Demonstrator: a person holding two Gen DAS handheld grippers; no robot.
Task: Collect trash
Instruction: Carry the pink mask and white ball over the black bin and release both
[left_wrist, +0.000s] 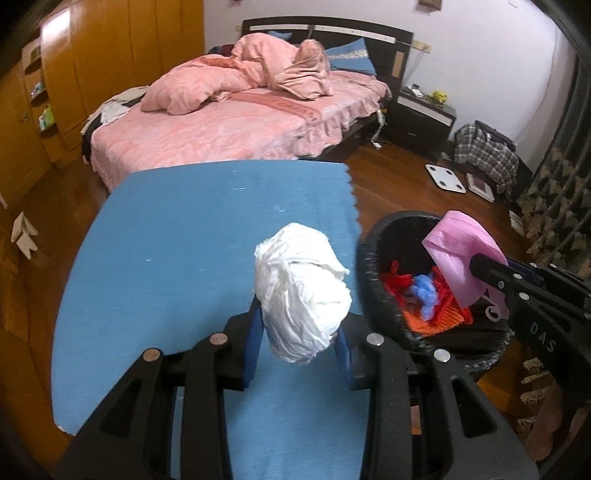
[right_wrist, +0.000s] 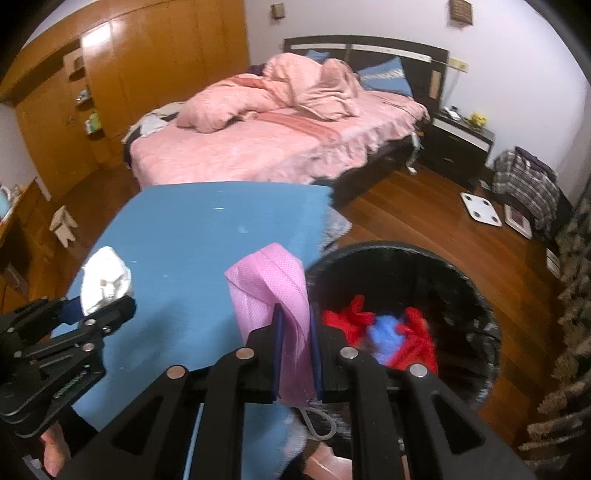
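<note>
From the left wrist view, our left claw (left_wrist: 301, 343) is clenched on a crumpled white paper wad (left_wrist: 301, 295), the blue pads pressing it from both sides, with the blue surface (left_wrist: 177, 240) beneath and ahead of it. The black trash bin (left_wrist: 373, 258) sits just to the right of this claw, already holding red, blue and orange scraps, so we judge the step in hand to be carrying the wad across and over the rim. To do it well, we should keep the squeeze firm until the wad hangs over the bin's opening rather than its edge, then let go. The right claw (left_wrist: 476, 264) shows at the right of this view, above the bin. From the right wrist view, that claw (right_wrist: 295, 328) is clenched on a folded pink mask (right_wrist: 269, 295), which stands up between its pads; a loop hangs below. The bin (right_wrist: 480, 295) lies just right of and below this claw, so we need only a short shift rightward before releasing. We should stagger the two drops so the claws do not collide above the opening.
</note>
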